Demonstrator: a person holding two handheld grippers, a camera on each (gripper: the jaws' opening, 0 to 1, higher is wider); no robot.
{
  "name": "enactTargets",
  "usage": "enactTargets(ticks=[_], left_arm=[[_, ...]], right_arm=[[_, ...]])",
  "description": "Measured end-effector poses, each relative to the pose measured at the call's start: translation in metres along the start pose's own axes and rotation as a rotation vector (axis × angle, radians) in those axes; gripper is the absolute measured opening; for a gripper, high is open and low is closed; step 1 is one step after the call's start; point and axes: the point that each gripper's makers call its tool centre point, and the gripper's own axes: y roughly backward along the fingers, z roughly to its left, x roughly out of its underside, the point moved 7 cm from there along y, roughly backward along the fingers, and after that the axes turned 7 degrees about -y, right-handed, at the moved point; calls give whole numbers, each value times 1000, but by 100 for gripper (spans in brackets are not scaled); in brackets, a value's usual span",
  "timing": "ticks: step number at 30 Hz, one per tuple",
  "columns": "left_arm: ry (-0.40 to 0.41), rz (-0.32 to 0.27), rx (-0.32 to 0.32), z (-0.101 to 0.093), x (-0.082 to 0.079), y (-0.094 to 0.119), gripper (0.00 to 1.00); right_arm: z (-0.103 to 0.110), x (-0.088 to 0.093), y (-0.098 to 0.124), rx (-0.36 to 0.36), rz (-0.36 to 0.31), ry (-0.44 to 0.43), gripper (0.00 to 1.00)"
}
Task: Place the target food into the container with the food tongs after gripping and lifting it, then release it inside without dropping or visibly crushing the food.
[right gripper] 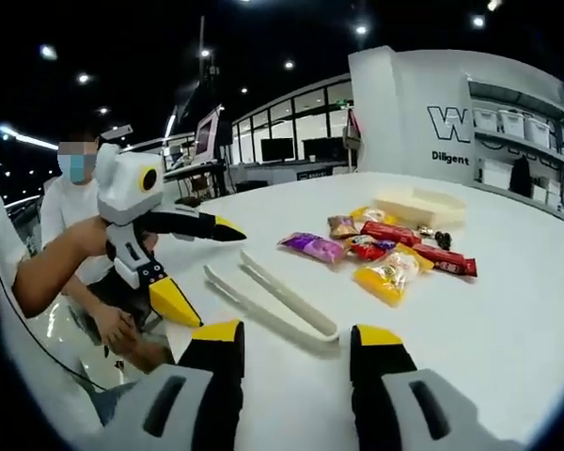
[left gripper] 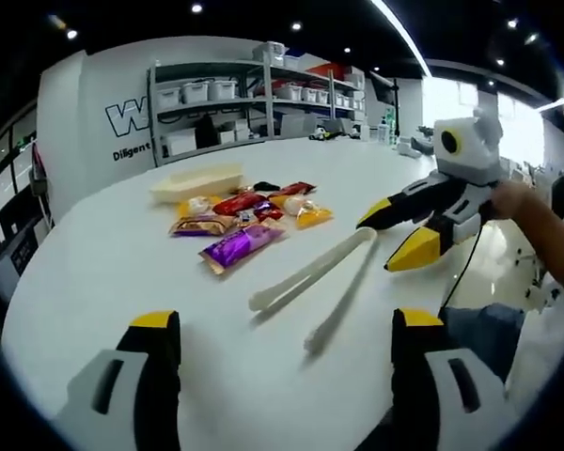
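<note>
In the left gripper view, bare white worktop (left gripper: 103, 272) surrounds cream food tongs (left gripper: 320, 282) lying flat; the left hand-held gripper (left gripper: 282, 357) gapes, and the right hand-held gripper (left gripper: 404, 230) hovers spread. In the right gripper view, snack packets (right gripper: 385, 254) lie beside a shallow container (right gripper: 421, 207), mid-worktop.

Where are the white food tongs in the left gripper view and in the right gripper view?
Left gripper view: the white food tongs lie on the table, centre, just right of the purple packet.
Right gripper view: the tongs lie lower centre, left of the snack pile.
Shared landmark: the cream container beyond the snacks.
</note>
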Motion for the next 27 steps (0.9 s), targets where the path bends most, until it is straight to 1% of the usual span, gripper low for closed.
enactTargets(ticks=[1,4,6,9,15,18,21,24,27], left_arm=[[-1,-1,7,-1,0,0,88],[5,0,17,-2,0,-1,85],[6,1,21,-2,-1,-2,84],[1,-1,22,-3,-2,-3,82],[25,-6,59,-7,-1,-5,74],[17,-10,65,-7,-1,-5,72],[15,-2,69,-9,-3,-4,70],[9,6,80,-11,-4,-4,67],[1,5,94,-14,-5,-5,64]], right_arm=[[1,-1,0,-8,-2,-13,39],[2,0,0,-13,2,-5,36],[2,1,0,-8,2,-1,36],[2,2,2,-5,-4,-20,33],[0,2,6,1,4,-46,25],[-1,4,8,3,9,-48,22],[-3,3,8,10,0,-76,18],[-6,4,8,22,-8,-77,14],[-7,4,8,15,-14,-115,14]])
